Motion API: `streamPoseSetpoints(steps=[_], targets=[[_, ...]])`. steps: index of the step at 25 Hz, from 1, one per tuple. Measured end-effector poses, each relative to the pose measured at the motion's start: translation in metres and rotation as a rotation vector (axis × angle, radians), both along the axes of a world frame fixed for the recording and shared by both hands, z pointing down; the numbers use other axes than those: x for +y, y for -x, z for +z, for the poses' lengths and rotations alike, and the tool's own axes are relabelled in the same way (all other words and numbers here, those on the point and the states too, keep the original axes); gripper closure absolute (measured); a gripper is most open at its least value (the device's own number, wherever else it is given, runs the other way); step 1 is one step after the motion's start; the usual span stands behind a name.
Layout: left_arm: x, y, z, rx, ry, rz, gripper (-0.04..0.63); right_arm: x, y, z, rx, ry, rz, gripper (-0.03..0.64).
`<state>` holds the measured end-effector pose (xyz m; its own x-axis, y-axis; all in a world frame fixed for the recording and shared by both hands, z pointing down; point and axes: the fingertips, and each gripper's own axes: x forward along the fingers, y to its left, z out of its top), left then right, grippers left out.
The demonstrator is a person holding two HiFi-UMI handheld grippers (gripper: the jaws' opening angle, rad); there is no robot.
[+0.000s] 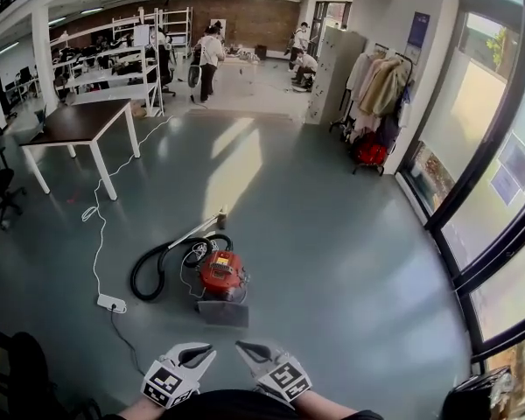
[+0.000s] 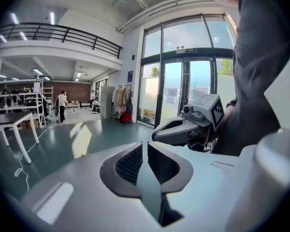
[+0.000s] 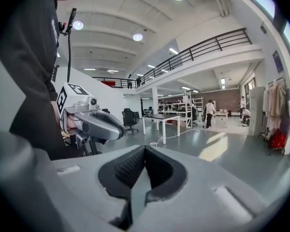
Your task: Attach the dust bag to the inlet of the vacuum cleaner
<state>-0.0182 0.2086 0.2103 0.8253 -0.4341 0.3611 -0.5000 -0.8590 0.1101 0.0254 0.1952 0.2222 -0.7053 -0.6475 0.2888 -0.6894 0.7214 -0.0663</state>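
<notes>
The vacuum cleaner (image 1: pixel 220 274) sits on the grey-green floor (image 1: pixel 350 261) in the open middle of the room, just ahead of the person and slightly to their left in the head view. Its red body is short. Its long axis runs roughly away from the person, leaning a little to the left at the far end. At the near end a flat grey panel (image 1: pixel 223 313) lies on the floor touching the body and faces the person. I cannot tell whether it is a lid or the bag. A black hose (image 1: pixel 144 274) curls in a loop to the left of the body. A pale wand (image 1: pixel 197 232) slants from that loop up and to the right, ending beyond the machine.

A white cable (image 1: pixel 96 234) trails from a power strip (image 1: pixel 111 303), left of the hose loop, back towards a dark-topped desk (image 1: pixel 74 122) at the far left. A rack of coats (image 1: pixel 376 94) stands by the windows on the right.

Both tongs are low in the head view, close to the person's body and well short of the vacuum cleaner. The left tongs (image 1: pixel 197 354) and the right tongs (image 1: pixel 252 351) sit side by side with their tips angled towards each other. In its own view, each pair is clenched at the tips with nothing between the jaws. Each view also shows the other tongs just alongside.
</notes>
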Motion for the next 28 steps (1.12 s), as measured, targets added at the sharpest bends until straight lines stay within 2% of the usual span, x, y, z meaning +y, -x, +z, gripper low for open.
streamPoseSetpoints(steps=[2, 7, 16, 28], targets=[[0.001, -0.005, -0.002, 0.023, 0.004, 0.010, 0.578, 0.002, -0.002, -0.001, -0.010, 0.003, 0.004, 0.623], [0.004, -0.019, -0.006, 0.022, 0.004, 0.068, 0.578, 0.010, -0.010, -0.001, -0.026, 0.021, 0.025, 0.623], [-0.002, -0.011, -0.006, 0.028, 0.013, 0.106, 0.578, 0.005, 0.002, -0.002, -0.018, 0.022, 0.029, 0.623], [-0.009, 0.005, -0.003, 0.044, 0.019, 0.097, 0.578, -0.002, 0.022, -0.001, -0.016, 0.012, 0.012, 0.623]])
